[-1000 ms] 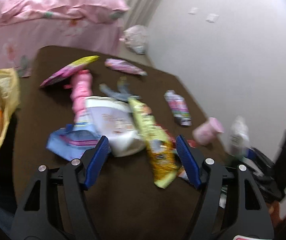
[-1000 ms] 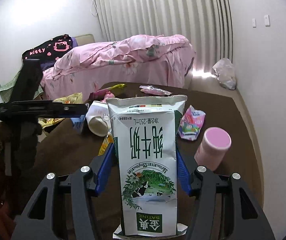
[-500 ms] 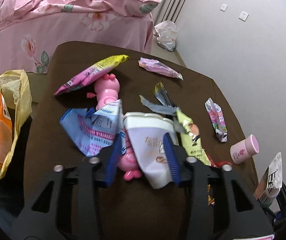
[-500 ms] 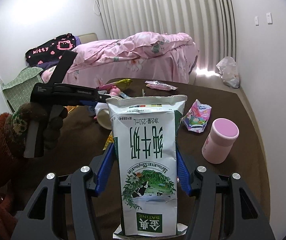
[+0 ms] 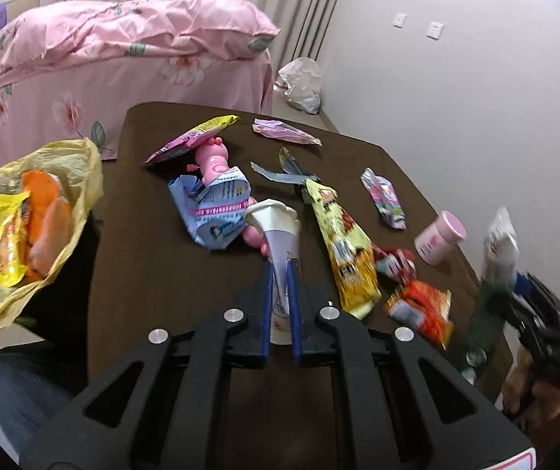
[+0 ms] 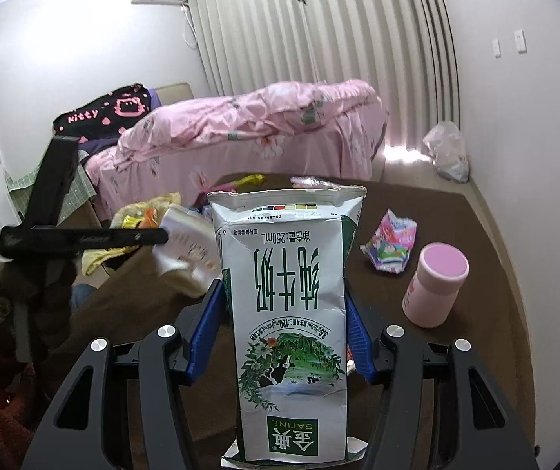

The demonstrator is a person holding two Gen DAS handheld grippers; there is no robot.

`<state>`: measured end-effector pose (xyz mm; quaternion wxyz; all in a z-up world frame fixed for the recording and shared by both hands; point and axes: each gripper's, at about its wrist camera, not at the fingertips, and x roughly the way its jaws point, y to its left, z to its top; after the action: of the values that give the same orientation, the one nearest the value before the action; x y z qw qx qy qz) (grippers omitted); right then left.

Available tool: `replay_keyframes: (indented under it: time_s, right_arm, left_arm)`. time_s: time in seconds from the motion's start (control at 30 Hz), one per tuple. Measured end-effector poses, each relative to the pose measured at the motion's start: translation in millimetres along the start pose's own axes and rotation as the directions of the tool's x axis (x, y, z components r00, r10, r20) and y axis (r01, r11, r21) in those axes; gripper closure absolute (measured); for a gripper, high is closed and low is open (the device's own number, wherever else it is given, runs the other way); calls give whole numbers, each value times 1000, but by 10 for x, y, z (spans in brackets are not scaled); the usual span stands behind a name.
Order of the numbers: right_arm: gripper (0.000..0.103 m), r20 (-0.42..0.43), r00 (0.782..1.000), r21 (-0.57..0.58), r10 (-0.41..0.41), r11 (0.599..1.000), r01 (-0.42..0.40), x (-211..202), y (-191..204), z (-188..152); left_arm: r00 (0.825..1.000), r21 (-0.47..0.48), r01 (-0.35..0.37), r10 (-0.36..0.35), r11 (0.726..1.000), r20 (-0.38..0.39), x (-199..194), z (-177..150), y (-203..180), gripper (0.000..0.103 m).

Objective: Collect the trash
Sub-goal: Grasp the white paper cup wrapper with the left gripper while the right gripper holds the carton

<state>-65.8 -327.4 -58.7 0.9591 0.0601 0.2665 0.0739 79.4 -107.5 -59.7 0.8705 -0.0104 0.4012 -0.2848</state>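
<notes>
Left gripper (image 5: 280, 270) jaws just closed, pinching the squashed paper cup (image 5: 278, 231), mouth end pointing away. Yellow trash bag (image 5: 84, 180) sits off its left, nearer this hand. Right gripper (image 6: 285, 337) clamps the milk carton (image 6: 287, 313) upright, jaws wide.

Floral pink bedding (image 5: 123, 51), brown table (image 5: 154, 274)

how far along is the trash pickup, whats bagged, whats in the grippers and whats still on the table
Early on. Done: the yellow bag holds only a few orange and yellow wrappers. In hand: the left gripper is shut on a crushed paper cup; the right gripper holds the milk carton. Left on the brown table: blue wrapper, yellow snack bag, pink bottle and several more wrappers.
</notes>
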Motion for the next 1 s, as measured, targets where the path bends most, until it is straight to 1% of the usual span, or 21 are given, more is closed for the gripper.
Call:
replay_keyframes:
  time_s: [0.1,0.23,0.3,0.33,0.37,0.47,0.57,0.63,0.7,0.8,0.83,0.93,1.0]
  right_arm:
    - [49,-5,1000,-5,-10,1000,10,-44,40,-15]
    - [49,20,1000,20,-24,1000,24,-152,22,-109]
    - [49,6,998,2,-63,998,63,-161,27,-185]
    - [49,-26,995,-13,-93,996,92,-149,29,-247]
    - [49,-44,994,-17,-104,994,104,-144,25,-273]
    - [49,-107,988,-10,-115,993,115,-111,-17,-332]
    - [49,-165,980,5,-110,994,113,-34,-65,-366]
    - [48,-188,977,9,-104,994,107,16,-82,-376]
    - [48,-212,972,0,-102,995,104,63,-78,-387]
    - [48,-273,957,-27,-99,995,95,182,-46,-401]
    - [48,-298,951,-28,-85,996,81,229,-42,-403]
    - [48,-351,934,-12,-62,998,61,356,-60,-379]
    - [48,-373,926,-27,-58,998,52,420,-39,-338]
  left_arm:
    - [1000,22,18,-19,1000,7,-186,-109,-30,97]
    - [999,82,37,-39,996,20,-367,-256,-169,97]
    - [999,110,37,-39,993,12,-359,-311,-240,97]
    - [999,120,35,-36,992,3,-341,-347,-278,97]
    - [999,118,36,-35,992,-8,-314,-372,-293,97]
    - [998,63,48,-45,997,-42,-214,-403,-233,97]
    - [998,15,35,-34,999,-54,-181,-429,-125,95]
    - [998,-4,24,-24,1000,-50,-201,-438,-46,86]
    - [999,-21,14,-14,1000,-41,-256,-460,38,80]
    - [999,-42,10,-11,999,-38,-313,-496,136,74]
    - [999,-55,7,-9,998,-41,-324,-525,176,73]
    - [998,-77,8,-12,997,-56,-321,-580,240,72]
    - [998,-86,5,-10,996,-63,-318,-606,258,72]
